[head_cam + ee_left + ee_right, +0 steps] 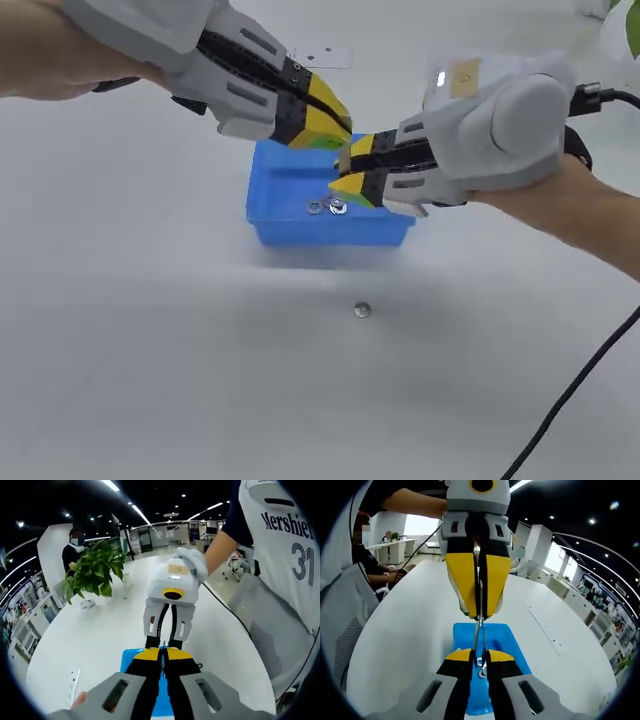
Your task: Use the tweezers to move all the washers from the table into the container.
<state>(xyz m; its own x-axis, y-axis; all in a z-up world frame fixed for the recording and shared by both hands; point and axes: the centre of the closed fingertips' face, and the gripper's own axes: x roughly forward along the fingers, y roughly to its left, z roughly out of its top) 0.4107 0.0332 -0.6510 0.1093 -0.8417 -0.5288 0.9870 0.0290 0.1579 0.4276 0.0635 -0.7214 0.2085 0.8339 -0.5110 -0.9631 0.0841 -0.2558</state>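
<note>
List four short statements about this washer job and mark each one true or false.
1. One washer lies on the table, outside the blue container. True.
2. The blue container holds nothing. False: washers lie inside it.
3. The left claw and the right claw meet above the blue container. True.
4. Both claws are wide open and hold nothing. False: each looks shut on the tweezers, which run from the left claw's jaws down between the right claw's jaws.
</note>
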